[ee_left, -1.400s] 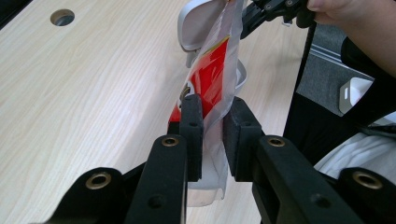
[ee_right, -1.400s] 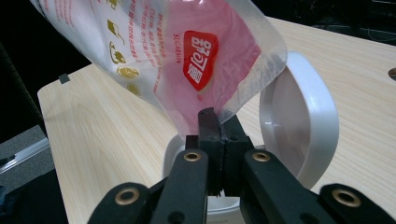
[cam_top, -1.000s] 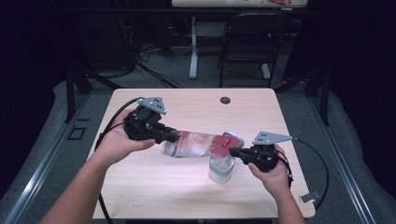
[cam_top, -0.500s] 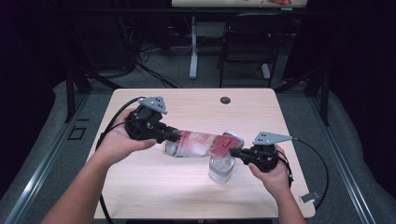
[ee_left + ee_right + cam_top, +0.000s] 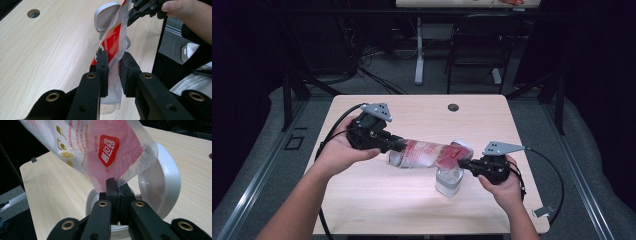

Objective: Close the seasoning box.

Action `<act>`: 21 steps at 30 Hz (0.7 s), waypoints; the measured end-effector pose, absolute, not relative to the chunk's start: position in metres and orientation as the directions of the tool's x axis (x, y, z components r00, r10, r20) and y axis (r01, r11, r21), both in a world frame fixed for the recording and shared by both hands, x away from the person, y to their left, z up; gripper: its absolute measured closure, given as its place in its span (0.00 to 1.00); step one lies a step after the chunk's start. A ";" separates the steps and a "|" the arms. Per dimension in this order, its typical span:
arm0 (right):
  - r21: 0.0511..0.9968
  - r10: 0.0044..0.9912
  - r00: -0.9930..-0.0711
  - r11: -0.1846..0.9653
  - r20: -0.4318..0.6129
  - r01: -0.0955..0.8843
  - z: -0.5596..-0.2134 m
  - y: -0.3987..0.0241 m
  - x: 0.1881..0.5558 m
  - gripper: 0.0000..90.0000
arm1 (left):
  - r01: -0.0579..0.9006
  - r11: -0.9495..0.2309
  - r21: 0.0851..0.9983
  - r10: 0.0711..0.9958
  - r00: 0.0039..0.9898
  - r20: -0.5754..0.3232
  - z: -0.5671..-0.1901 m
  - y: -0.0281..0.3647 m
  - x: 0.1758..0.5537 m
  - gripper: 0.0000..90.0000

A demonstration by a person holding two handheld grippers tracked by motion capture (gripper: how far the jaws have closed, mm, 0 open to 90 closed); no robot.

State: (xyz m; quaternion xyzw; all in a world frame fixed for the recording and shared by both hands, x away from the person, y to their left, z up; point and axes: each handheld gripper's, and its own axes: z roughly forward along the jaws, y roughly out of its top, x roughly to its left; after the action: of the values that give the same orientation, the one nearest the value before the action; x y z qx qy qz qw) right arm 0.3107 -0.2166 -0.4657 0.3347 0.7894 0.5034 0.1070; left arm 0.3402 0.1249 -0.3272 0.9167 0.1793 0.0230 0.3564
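Pouch (image 5: 424,154) of clear and red plastic, stretched nearly level above the table (image 5: 377,205) between two claws, apparently to steady and tilt it toward the jar (image 5: 448,181) below. Left gripper (image 5: 393,145) clamped on the pouch's left end, the film pinched flat between its pads (image 5: 102,65) in the left gripper view. Right gripper (image 5: 462,162) pressed together on the printed right corner, jaws meeting with only thin film between in the right gripper view (image 5: 115,192). Held high at the left, lower at the right, likely so the contents slide toward the open mouth. Just under the right claw: the clear jar, upright, near the table's near right part, its hinged white lid (image 5: 160,185) flipped back. Farther off, a round hole (image 5: 453,107) at the far edge.
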 end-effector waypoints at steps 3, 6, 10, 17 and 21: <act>0.866 0.636 -0.753 0.270 0.168 0.421 -0.466 -0.217 0.311 1.00 | 0.313 -0.682 0.661 0.346 0.934 -0.085 -0.327 0.125 0.340 0.88; 0.866 0.635 -0.754 0.270 0.169 0.422 -0.466 -0.217 0.311 1.00 | 0.314 -0.681 0.662 0.347 0.934 -0.086 -0.327 0.124 0.340 0.88; 0.866 0.634 -0.754 0.268 0.172 0.423 -0.466 -0.217 0.311 1.00 | 0.311 -0.681 0.663 0.346 0.935 -0.084 -0.326 0.124 0.341 0.88; 0.864 0.636 -0.753 0.270 0.172 0.425 -0.467 -0.217 0.311 1.00 | 0.308 -0.683 0.662 0.341 0.936 -0.084 -0.325 0.123 0.341 0.88; 0.864 0.637 -0.752 0.269 0.173 0.426 -0.467 -0.217 0.311 1.00 | 0.310 -0.680 0.664 0.343 0.935 -0.084 -0.325 0.122 0.341 0.88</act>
State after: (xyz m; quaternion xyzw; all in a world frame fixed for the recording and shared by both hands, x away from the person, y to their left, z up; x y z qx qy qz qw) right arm 0.3112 -0.2172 -0.4670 0.3366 0.7896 0.5023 0.1046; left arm 0.3406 0.1216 -0.3248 0.9163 0.1783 0.0235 0.3579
